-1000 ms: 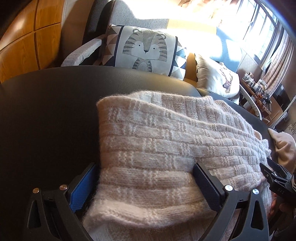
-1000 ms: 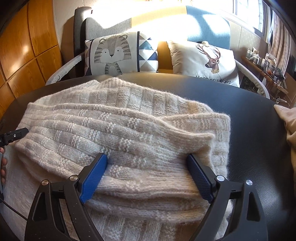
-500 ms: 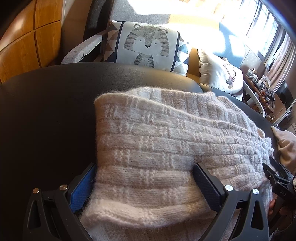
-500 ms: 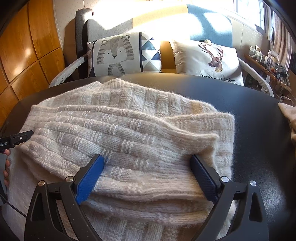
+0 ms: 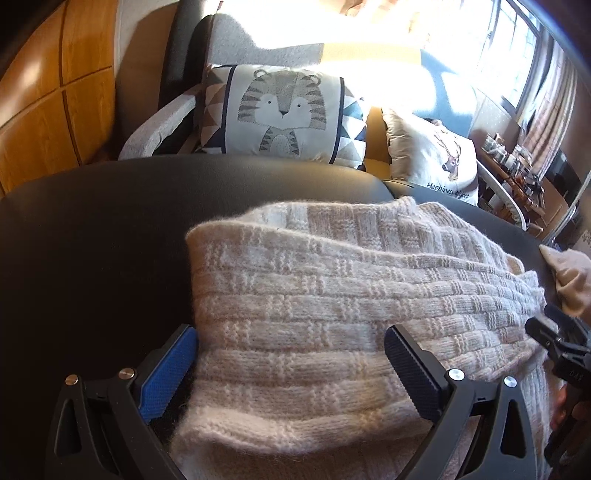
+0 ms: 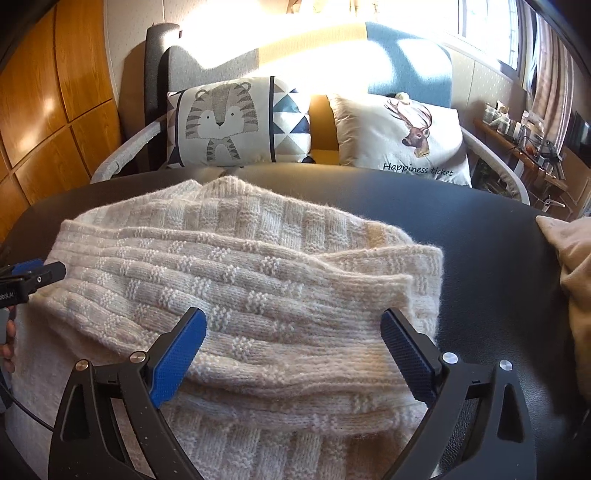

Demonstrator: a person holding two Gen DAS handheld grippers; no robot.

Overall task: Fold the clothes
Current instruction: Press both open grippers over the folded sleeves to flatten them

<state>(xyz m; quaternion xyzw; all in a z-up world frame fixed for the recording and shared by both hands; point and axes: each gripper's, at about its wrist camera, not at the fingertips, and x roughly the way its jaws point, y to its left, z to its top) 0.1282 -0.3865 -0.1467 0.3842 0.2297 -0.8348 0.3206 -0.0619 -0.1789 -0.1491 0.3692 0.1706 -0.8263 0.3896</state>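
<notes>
Folding nearly done: cream knit sweater (image 6: 236, 280) lies doubled on the black tabletop (image 6: 487, 258).
Both grippers, left (image 5: 290, 363) and right (image 6: 291, 349), spread wide, gripping nothing (perhaps a last tidy left).

A home living room. A sofa (image 6: 229, 55) stands behind the dark table (image 6: 480, 236), with a tiger cushion (image 6: 229, 122) and a deer cushion (image 6: 402, 136) printed "Happiness ticket". Wood panels (image 6: 48, 110) line the left wall. Sun comes through a curtained window (image 6: 491, 26), and a side shelf (image 6: 524, 144) carries jars and small clutter.
</notes>
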